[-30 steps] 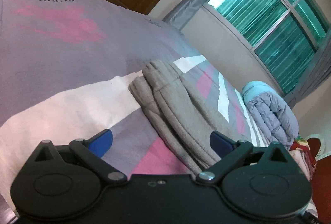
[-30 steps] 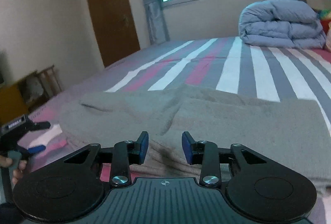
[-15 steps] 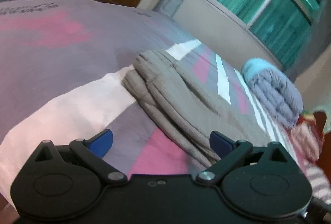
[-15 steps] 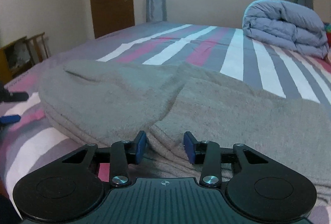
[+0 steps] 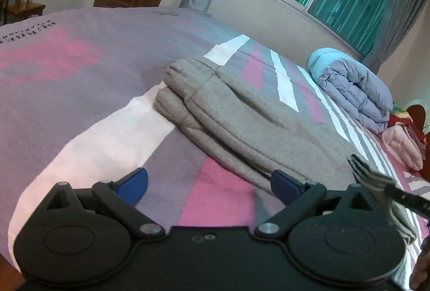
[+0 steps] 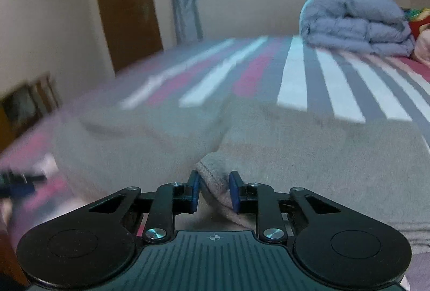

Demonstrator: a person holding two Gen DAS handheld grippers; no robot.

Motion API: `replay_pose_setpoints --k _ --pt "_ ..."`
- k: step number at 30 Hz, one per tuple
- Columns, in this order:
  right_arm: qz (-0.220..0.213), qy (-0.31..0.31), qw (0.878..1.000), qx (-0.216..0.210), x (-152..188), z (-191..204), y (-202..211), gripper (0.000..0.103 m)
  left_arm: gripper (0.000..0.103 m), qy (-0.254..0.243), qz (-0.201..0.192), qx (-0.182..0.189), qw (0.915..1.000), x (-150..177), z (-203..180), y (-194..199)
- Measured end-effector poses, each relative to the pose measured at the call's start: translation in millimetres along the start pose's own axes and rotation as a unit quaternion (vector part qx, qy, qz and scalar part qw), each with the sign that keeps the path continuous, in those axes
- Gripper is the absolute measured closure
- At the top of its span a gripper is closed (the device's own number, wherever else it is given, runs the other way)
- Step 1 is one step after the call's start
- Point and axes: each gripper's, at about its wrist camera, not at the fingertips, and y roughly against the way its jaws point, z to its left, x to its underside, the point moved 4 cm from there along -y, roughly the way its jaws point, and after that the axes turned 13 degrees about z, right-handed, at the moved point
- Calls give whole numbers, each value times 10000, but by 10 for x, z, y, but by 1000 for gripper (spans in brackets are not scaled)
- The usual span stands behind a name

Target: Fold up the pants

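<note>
Filling most of both views, a bed [image 5: 80, 81] in pink, grey and white stripes carries a rolled blue-grey duvet [image 6: 354, 24] at its far end. Grey pants [image 5: 255, 129] lie folded lengthwise across the near part of the bed. The left gripper [image 5: 209, 182] hovers above the sheet beside the pants, jaws spread wide and holding nothing. The right gripper [image 6: 213, 191] has its jaws narrowly parted, with a fold of the pants' edge lying between them, not visibly pinched.
</note>
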Motion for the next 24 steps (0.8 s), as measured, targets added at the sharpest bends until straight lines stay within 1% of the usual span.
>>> replay_pose_setpoints --k 1,2,3,4,5,6,7,8,10,12,13,15,17,18,19,20,21,22,23,24 --pt "-95 28 9999 -51 -27 23 44 80 11 -15 26 -28 10000 -3 -9 -16" --pt "-78 92 9998 -124 -35 57 49 80 10 -52 53 -67 9999 -5 -24 -35" --pt "56 154 9996 -237 -14 94 5 80 9 -96 73 -106 9999 -9 -40 -52" --pt "278 289 9988 -269 35 137 -76 77 9 -140 90 -141 9998 -8 -57 -66" --pt "667 560 9961 -171 123 192 -218 72 8 -179 105 -168 9996 -7 -71 -76" --pt "694 834 9940 -108 179 241 -252 68 7 -210 117 -193 9995 -4 -81 -81" --pt "570 1137 9919 -2 204 302 -217 64 7 -229 126 -204 9995 -1 -81 -87" --pt "550 1314 9898 -2 209 340 -181 62 7 -235 133 -208 9994 0 -78 -92" --pt "381 1376 9896 -197 181 316 -40 61 7 -227 148 -216 9994 1 -77 -101" --pt "125 1122 9925 -473 133 174 161 61 6 -242 161 -247 9993 2 -88 -107" --pt "-19 967 9943 -456 121 88 251 61 6 -253 168 -268 9992 4 -96 -110" --pt "-300 523 9982 -68 89 -197 469 62 6 -259 181 -288 9991 4 -106 -121" --pt "-551 -140 9974 438 66 -618 698 76 6 -266 186 -322 9990 1 -118 -141" --pt "-642 -470 9938 773 63 -844 808 86 6 -280 187 -354 9988 -1 -128 -155" --pt "-682 -760 9892 1048 81 -1037 887 89 6 -301 189 -394 9986 -3 -142 -170" --pt "-624 -1096 9831 1327 117 -1256 938 90 6 -316 186 -440 9984 -4 -161 -190" --pt "-383 -1408 9787 1444 182 -1468 918 90 6 -313 179 -476 9982 -1 -178 -202" --pt "143 -1594 9776 1367 265 -1644 790 90 6 -299 172 -501 9981 -3 -193 -214" --pt "563 -1602 9784 1176 332 -1742 667 90 6 -272 167 -530 9981 -5 -206 -226" --pt "479 -1528 9807 1125 316 -1773 691 90 6 -253 166 -556 9980 -1 -210 -233"
